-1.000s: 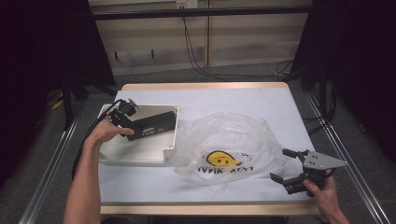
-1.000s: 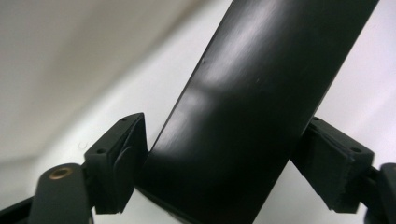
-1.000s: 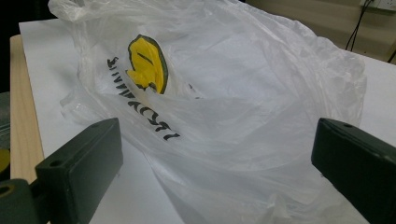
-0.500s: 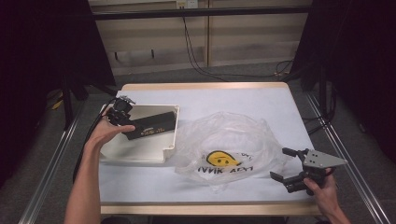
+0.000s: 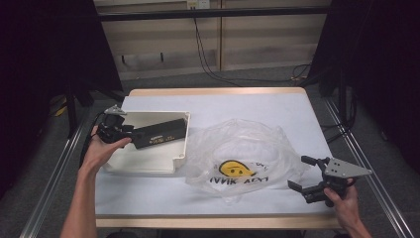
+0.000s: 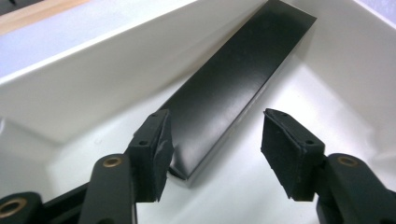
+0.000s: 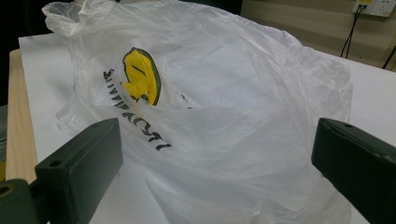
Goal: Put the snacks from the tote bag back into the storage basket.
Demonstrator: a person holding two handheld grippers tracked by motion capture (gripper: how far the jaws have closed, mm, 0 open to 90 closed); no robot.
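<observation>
White-covered table [image 5: 297, 119]: left gripper [image 5: 115, 130], its half-spread jaws just closing around the near end of the black box [image 5: 159, 134] lying aslant in the white tray [image 5: 179, 157]; right gripper [image 5: 308, 176] level, jaws released, facing the plastic bag [image 5: 242, 148].

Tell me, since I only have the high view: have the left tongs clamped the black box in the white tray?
Observer: No. In the left gripper view the left tongs have just been closing around the black box's near end, but the right pad stands clear of it.
Operator: And the right tongs?
Observer: The right gripper view shows the right tongs open, with the plastic bag bulging just ahead and nothing pinched.
</observation>
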